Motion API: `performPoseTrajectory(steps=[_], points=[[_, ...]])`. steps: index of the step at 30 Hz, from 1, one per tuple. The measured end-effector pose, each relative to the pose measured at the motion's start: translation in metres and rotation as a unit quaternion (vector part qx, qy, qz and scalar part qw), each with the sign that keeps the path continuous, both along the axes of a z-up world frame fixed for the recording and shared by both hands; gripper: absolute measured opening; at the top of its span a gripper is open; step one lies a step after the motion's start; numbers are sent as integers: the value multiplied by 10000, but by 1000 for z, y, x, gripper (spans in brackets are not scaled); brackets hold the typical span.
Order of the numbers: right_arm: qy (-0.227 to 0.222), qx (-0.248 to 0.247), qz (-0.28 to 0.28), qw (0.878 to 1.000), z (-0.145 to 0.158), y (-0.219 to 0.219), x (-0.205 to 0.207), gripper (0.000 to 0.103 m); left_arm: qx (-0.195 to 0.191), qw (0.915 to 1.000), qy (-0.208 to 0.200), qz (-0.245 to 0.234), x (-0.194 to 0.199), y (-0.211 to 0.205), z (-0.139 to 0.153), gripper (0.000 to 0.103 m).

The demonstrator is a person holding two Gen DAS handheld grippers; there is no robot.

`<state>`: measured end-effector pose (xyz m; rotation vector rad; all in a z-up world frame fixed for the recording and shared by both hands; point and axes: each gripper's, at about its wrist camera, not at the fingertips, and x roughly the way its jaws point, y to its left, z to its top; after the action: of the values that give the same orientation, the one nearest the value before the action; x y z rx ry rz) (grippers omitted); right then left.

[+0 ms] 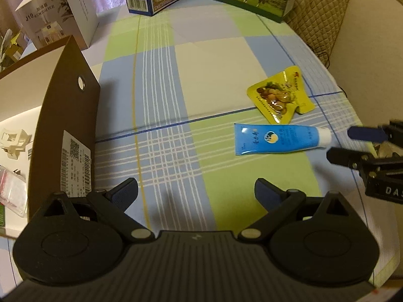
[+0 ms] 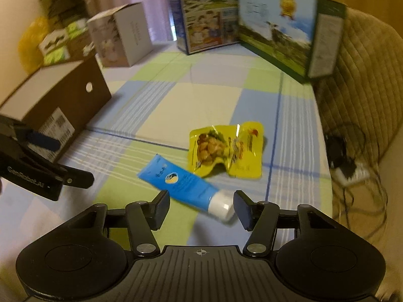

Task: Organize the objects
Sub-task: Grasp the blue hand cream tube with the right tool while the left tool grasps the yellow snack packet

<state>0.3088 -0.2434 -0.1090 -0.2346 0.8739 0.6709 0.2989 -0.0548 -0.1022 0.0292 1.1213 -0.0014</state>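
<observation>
My right gripper (image 2: pixel 201 207) hangs with jaws apart, nothing gripped, the blue tube (image 2: pixel 185 185) lying flat just ahead, its white cap (image 2: pixel 221 205) between the fingers. Beyond the tube, touching it, sits the yellow snack packet (image 2: pixel 226 148). My left gripper (image 1: pixel 196 192) is spread wide, left of the tube.

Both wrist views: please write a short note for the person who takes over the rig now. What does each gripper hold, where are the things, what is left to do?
Left gripper: open, empty, above the checked tablecloth.
Right gripper: open, holding nothing, white cap end of the blue tube between its fingers, not gripped.
Yellow snack packet: flat on the cloth just behind the tube.
Brown box: open, at the left, some items already inside.
Left to do: tube and packet are not yet put away.
</observation>
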Motion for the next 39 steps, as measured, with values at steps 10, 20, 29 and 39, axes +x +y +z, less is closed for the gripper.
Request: performPoseTrajectory(steps=[10,20,29,39], points=[[223,-239,923,9952,-26,22,20,52,41,9998,146,139,18,11,-14,98],[147,-299,1373,9900,-28,21,-11,29,38,9996,229,132,22,20,-20,98],[351,-466,1056,9927,-36,32,-7,36,31,9995,293,121,18,24,-24,98],[229,-387,844,9954,-44,29,-21,32,47,9997,213,87,14,23,-20,98]])
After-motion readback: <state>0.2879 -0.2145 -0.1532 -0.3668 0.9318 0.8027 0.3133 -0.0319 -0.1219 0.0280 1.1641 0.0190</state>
